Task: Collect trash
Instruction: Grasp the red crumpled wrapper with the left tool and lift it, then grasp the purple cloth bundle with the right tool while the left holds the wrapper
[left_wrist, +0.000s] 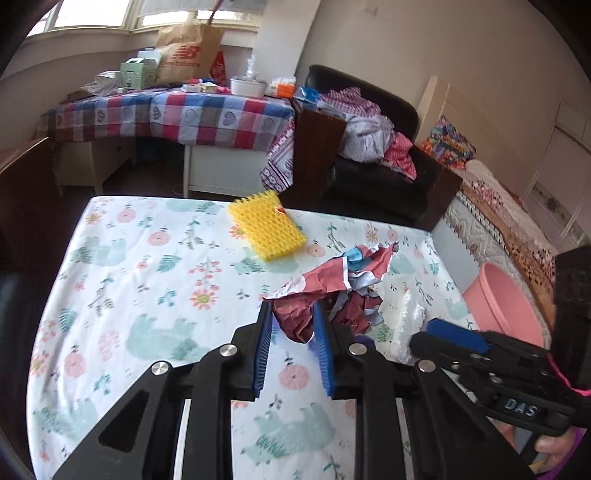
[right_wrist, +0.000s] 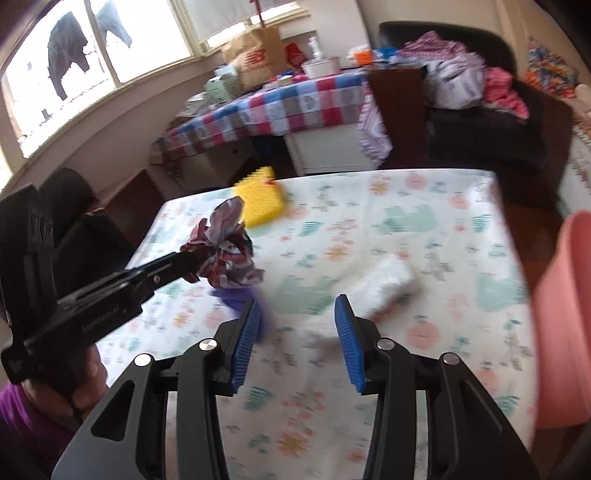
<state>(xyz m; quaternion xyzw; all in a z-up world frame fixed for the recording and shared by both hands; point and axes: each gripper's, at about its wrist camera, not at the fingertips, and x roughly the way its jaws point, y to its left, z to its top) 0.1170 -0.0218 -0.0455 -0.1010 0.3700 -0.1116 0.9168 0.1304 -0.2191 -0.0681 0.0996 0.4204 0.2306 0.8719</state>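
Observation:
My left gripper (left_wrist: 293, 314) is shut on a crumpled red, white and blue paper wad (left_wrist: 332, 291) and holds it above the floral tablecloth (left_wrist: 147, 295). It also shows in the right wrist view (right_wrist: 229, 251), held by the left gripper (right_wrist: 195, 266). My right gripper (right_wrist: 299, 306) is open and empty above the table, with a crumpled white wad (right_wrist: 384, 284) just ahead of its right finger and a purple scrap (right_wrist: 236, 299) by its left finger. The right gripper (left_wrist: 436, 330) shows at the right of the left wrist view. The white wad (left_wrist: 410, 317) lies beside it.
A yellow spiky mat (left_wrist: 267, 229) lies at the table's far edge. A pink bucket (left_wrist: 506, 306) stands at the table's right side. Beyond are a checked-cloth table (left_wrist: 177, 114) with bags and boxes, and a dark armchair (left_wrist: 369, 162) piled with clothes.

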